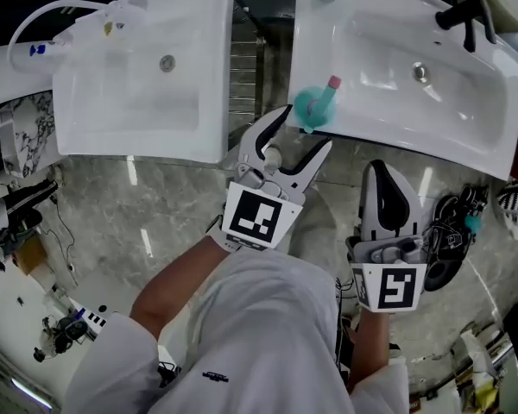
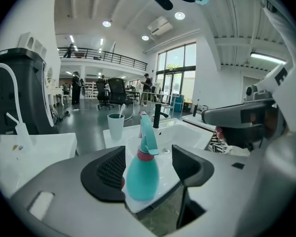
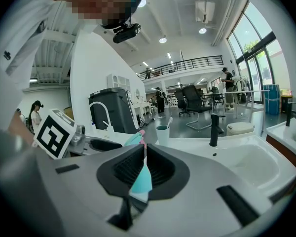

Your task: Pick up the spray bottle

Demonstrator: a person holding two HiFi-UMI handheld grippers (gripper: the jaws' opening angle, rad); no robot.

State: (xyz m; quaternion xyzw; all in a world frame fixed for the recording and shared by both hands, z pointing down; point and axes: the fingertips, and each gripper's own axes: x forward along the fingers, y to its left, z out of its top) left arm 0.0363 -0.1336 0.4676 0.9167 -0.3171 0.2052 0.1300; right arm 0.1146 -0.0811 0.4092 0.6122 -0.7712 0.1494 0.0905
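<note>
White clothing (image 1: 268,335) fills the near foreground behind both grippers. Up and to the left of the left gripper (image 1: 305,132) sits a white sink (image 1: 138,149). That gripper's jaws stand wide apart and its pads touch nothing. The teal spray bottle (image 1: 313,106), with a pink collar, stands upright just ahead of the jaw tips, in line with the gap, on the front corner of a second sink (image 1: 388,141). Further right and nearer the person, the right gripper (image 1: 382,169) holds nothing, its jaws drawn together to a thin slit
</note>
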